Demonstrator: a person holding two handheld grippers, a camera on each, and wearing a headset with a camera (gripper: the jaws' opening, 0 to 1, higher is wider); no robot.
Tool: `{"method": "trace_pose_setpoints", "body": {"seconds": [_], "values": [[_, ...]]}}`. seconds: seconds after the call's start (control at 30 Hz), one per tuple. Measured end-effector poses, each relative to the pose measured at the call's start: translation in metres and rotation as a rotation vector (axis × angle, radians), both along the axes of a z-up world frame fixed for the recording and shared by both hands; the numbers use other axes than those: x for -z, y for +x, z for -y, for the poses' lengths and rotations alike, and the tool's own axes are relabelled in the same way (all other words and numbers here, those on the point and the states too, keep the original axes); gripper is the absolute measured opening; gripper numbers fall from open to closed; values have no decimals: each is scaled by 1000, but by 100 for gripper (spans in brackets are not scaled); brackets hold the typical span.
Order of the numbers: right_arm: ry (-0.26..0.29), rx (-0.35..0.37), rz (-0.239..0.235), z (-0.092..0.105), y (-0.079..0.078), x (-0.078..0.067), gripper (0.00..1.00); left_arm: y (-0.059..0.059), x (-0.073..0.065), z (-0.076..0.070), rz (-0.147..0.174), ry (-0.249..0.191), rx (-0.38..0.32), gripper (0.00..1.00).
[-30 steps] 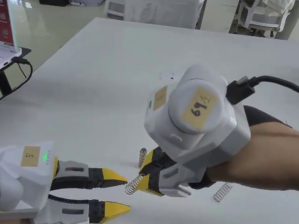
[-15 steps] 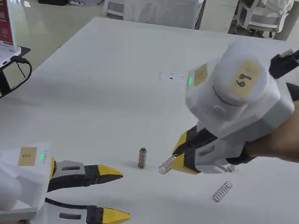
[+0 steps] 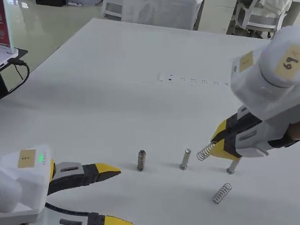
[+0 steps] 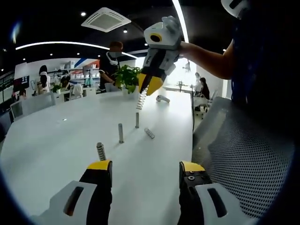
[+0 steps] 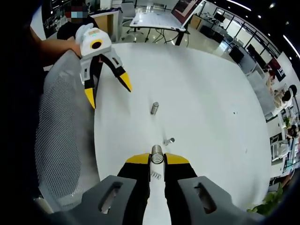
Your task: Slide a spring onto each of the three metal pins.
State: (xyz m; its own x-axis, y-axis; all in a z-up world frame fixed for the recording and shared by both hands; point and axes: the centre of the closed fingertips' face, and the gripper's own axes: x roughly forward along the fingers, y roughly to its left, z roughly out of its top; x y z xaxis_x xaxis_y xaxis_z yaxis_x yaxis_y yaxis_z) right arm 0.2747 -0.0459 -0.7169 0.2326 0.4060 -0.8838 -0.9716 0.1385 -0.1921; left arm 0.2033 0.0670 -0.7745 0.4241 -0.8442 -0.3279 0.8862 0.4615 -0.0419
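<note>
right gripper (image 3: pixel 215 145): fingers pinched on a tilted spring (image 3: pixel 206 151), its free end just right of the bare middle pin (image 3: pixel 185 159). turn the coil upright, centre it over the pin tip, lower gently. left gripper (image 3: pixel 122 196): fingers wide apart, empty, left of that pin.

My left gripper (image 3: pixel 125 196) sits at 7 o'clock, jaws wide apart; my right gripper (image 3: pixel 218 144) at 3 o'clock pinches a spring (image 3: pixel 206 151).

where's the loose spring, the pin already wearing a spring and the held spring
loose spring (image 3: pixel 221 192), head view, middle of its coils
pin with spring (image 3: pixel 141 160), head view, mid-height of its coils
held spring (image 3: pixel 206 150), head view, middle of the exposed coils
</note>
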Motion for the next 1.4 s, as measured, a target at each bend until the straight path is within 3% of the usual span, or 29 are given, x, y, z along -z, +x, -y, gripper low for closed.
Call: {"method": "trace_pose_setpoints", "body": {"seconds": [0.33, 0.57, 0.97, 1.4], "values": [[-24, 74, 16, 26, 26, -4, 8, 2, 1, -3, -22, -23, -17, 64], [-77, 111, 24, 45, 40, 0, 8, 5, 2, -8, -30, -31, -35, 70], [-177, 147, -4, 73, 54, 19, 8, 6, 1, -8, -29, -37, -47, 77], [-211, 153, -61, 80, 62, 39, 8, 5, 0, -7, -30, -36, -54, 79]]}}
